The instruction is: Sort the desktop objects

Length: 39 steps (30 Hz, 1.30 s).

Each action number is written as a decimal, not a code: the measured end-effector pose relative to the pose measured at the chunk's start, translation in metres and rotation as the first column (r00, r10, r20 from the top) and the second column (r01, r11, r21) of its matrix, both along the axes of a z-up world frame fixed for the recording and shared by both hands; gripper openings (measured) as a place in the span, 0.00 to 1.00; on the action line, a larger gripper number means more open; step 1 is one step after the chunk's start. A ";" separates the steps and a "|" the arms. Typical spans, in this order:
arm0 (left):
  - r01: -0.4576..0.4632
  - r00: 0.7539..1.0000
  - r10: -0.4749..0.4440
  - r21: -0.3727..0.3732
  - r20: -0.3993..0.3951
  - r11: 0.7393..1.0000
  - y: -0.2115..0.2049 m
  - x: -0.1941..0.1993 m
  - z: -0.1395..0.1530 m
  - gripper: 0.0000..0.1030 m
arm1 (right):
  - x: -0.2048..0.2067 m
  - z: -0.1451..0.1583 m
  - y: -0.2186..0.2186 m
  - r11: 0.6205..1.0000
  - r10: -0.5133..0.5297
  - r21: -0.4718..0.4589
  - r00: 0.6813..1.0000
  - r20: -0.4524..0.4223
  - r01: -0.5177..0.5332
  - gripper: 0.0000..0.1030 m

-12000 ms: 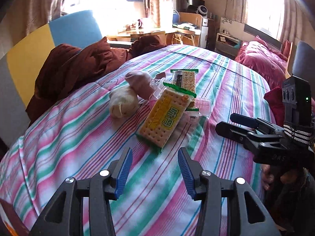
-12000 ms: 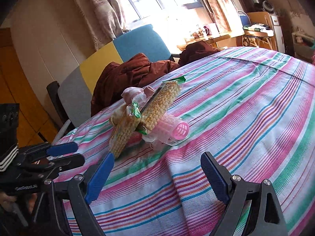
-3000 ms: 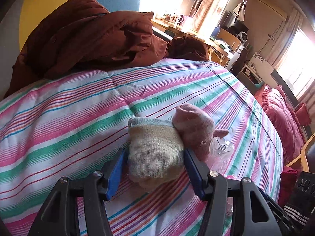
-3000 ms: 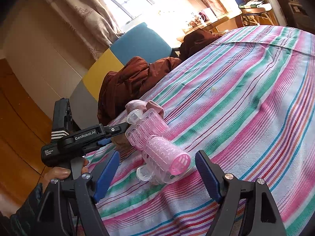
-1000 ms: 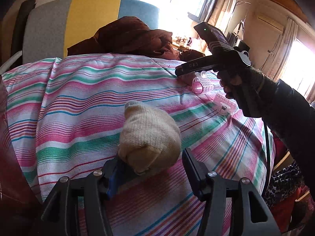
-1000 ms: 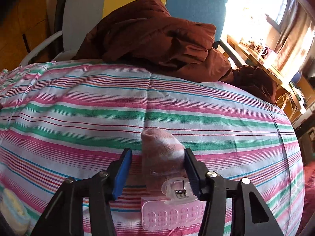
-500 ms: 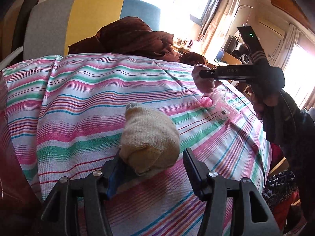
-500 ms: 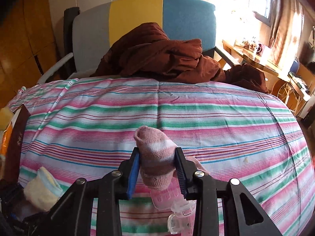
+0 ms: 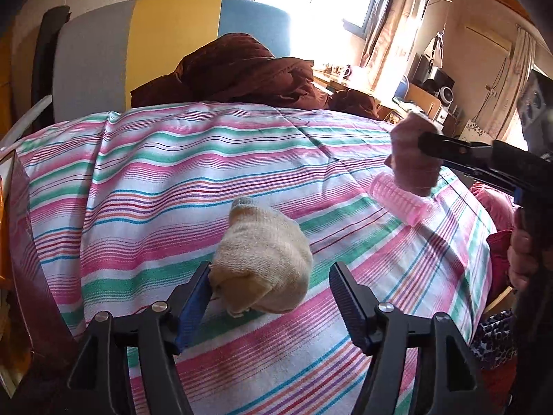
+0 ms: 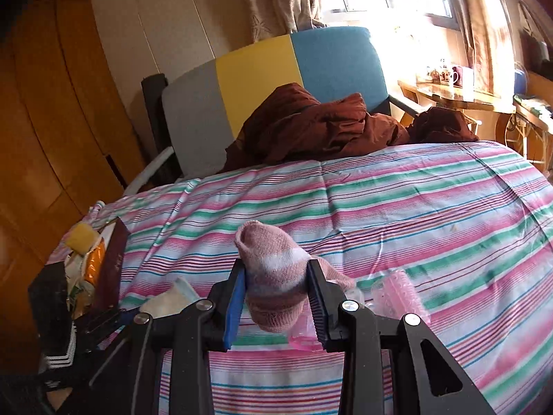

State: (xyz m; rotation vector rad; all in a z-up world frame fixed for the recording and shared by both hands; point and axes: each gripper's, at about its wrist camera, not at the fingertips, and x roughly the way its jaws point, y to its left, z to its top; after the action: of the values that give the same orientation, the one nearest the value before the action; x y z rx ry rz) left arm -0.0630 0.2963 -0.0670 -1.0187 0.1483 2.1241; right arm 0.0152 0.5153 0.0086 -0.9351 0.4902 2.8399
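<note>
Right wrist view shows our right tongs clamped on the pink sock, lifted above the striped tabletop. Our left tongs gape around the cream sock lying there; we should carry pink beside cream, lowering before letting go.

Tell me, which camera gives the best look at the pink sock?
The right wrist view. There the pink sock fills the centre, pinched in the right gripper, its pale stripe plain. The left wrist view shows the sock only small and blurred at the right edge, half hidden behind that gripper.
</note>
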 end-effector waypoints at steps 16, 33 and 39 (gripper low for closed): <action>0.017 1.000 -0.016 0.083 -0.013 0.996 -0.026 0.013 0.020 0.56 | 0.056 -0.008 -0.018 0.984 0.013 -0.177 0.991 -0.131 -0.037 0.34; -0.102 0.992 0.115 0.186 -0.060 0.977 -0.122 0.032 0.065 0.56 | 0.036 0.013 -0.032 0.924 0.112 -0.320 0.949 -0.296 -0.209 0.34; -0.189 0.970 0.217 0.216 -0.112 0.958 -0.179 0.032 0.086 0.56 | 0.013 0.018 -0.055 0.963 0.137 -0.200 0.966 -0.217 -0.181 0.34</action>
State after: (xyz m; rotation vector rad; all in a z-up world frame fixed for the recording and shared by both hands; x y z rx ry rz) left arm -0.0310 0.1173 0.0191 -0.7986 -0.1137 2.3399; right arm 0.0280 0.4600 0.0270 -0.7505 0.7997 3.0943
